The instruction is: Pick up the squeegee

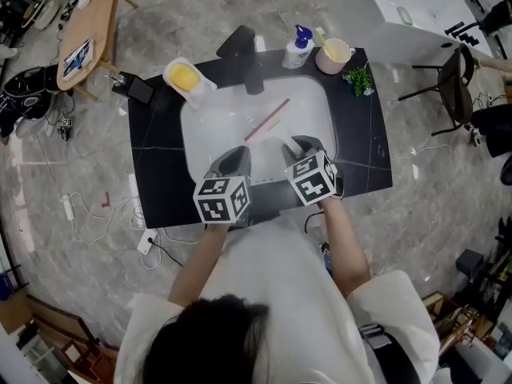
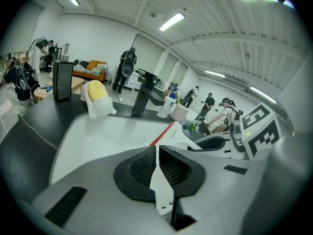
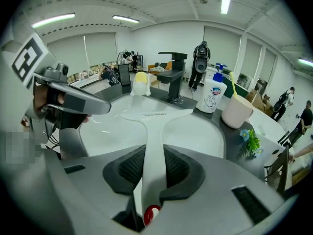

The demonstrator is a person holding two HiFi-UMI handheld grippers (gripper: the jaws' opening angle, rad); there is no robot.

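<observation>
Pickup apparently complete.
Grips squeegee handle in right claw, seemingly clear of sink; holds left claw closed, empty.

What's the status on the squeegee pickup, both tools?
Right tool shut on squeegee handle, blade over the sink. Left tool shut, empty. Nothing blocking the squeegee.

The person wears a loose white top, seemingly short-sleeved, while the left hand-held gripper and right hand-held gripper are grey with black mesh pads and cubes bearing black-and-white square markers.
</observation>
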